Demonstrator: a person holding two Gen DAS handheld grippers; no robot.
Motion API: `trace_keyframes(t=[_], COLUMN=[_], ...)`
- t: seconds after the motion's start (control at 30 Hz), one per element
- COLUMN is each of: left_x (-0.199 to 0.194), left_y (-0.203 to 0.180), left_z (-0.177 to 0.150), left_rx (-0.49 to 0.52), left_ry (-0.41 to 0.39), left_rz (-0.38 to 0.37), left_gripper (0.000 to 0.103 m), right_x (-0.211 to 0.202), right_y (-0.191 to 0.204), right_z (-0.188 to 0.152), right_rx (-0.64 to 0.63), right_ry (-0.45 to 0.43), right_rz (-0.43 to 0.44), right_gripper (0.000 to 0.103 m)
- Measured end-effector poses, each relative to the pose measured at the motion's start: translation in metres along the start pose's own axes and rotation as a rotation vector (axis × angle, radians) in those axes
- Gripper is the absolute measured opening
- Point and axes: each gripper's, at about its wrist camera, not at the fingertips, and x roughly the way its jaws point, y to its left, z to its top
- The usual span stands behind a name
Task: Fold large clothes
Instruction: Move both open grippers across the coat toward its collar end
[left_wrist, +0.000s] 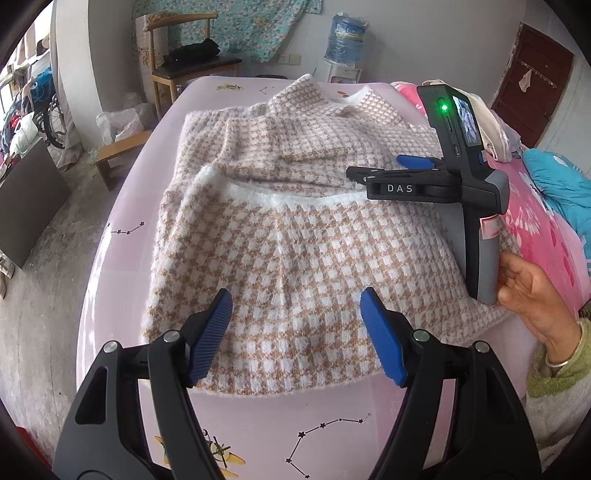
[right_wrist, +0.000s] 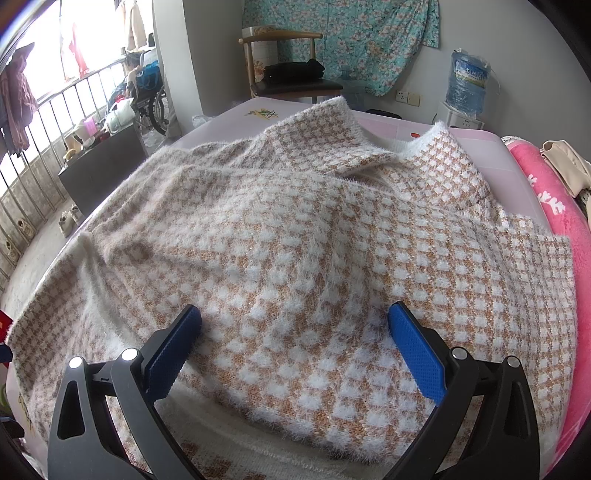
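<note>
Now we see the checked fuzzy sweater (left_wrist: 295, 229) lying partly folded on the pink worktop (left_wrist: 258, 424), its white hem turned over across the middle. Our left gripper (left_wrist: 295, 314) hovers above its near edge, jaws released and empty. Our right gripper (right_wrist: 295, 339) sits low over the knit with jaws spread wide, clasping nothing. A hand (left_wrist: 532, 295) holds its grey handle beside the pink blanket (right_wrist: 554, 206).

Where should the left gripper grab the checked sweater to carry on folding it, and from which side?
Probably the near hem of the sweater, at its left corner. The left gripper is open, angled down over that edge. The corner lies flat on the pink table, so come in low from the near side.
</note>
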Motion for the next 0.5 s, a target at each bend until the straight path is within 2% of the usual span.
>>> trace_keyframes(t=[0.37, 0.5], left_x=[0.001, 0.006], left_y=[0.009, 0.012], left_z=[0.004, 0.009], left_rx=[-0.025, -0.031], left_ry=[-0.026, -0.022], left_rz=[-0.026, -0.01], left_gripper=[0.068, 0.068], right_x=[0.003, 0.003], right_y=[0.002, 0.002], right_z=[0.002, 0.002], right_rx=[0.002, 0.004], right_ry=[0.003, 0.003], right_rz=[-0.014, -0.012], right_gripper=[0.098, 0.098])
